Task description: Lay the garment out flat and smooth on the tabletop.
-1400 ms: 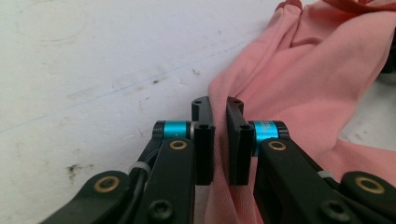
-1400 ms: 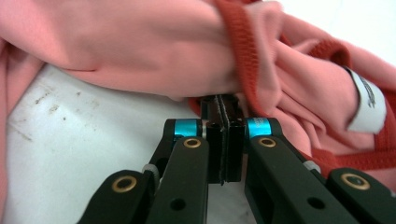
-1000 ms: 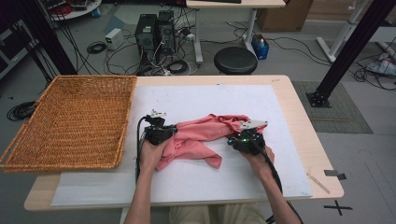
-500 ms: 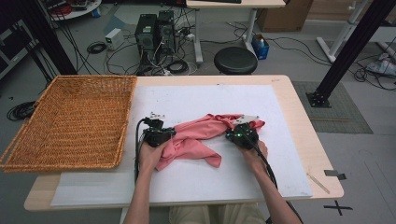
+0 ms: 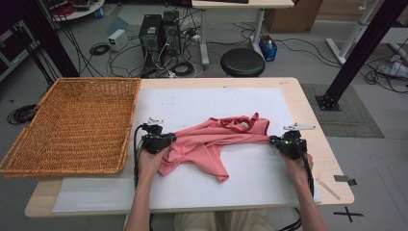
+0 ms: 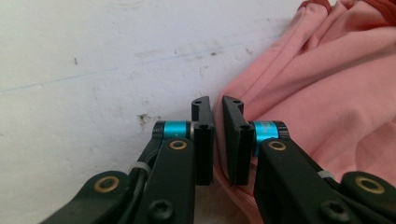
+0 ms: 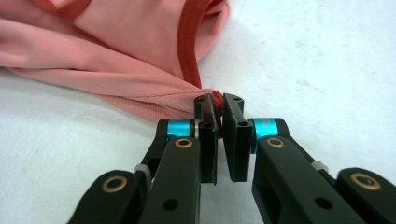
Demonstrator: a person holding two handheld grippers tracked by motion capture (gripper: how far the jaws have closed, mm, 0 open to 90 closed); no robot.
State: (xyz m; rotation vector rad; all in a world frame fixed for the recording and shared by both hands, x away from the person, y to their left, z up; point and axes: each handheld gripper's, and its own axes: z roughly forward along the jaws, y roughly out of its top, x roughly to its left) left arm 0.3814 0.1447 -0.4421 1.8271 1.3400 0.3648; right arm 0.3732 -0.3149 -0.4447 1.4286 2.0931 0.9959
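A pink shirt (image 5: 211,142) with a red collar lies stretched across the white mat (image 5: 216,98). My left gripper (image 5: 167,140) sits at the shirt's left edge. In the left gripper view its jaws (image 6: 218,105) are shut with pink fabric (image 6: 327,93) pinched low between them. My right gripper (image 5: 273,140) is at the shirt's right end. Its jaws (image 7: 218,100) have just been closing and now pinch the red hem, with the cloth (image 7: 116,56) pulled taut away from them.
A large wicker basket (image 5: 72,125) stands on the table's left side, beside the mat. The wooden table edge (image 5: 312,120) runs just right of my right gripper. Behind the table are a black stool (image 5: 243,61), computer towers (image 5: 159,33) and floor cables.
My right gripper has moved to the right with the shirt's hem, drawing the bunched shirt out wider. The left gripper has stayed put.
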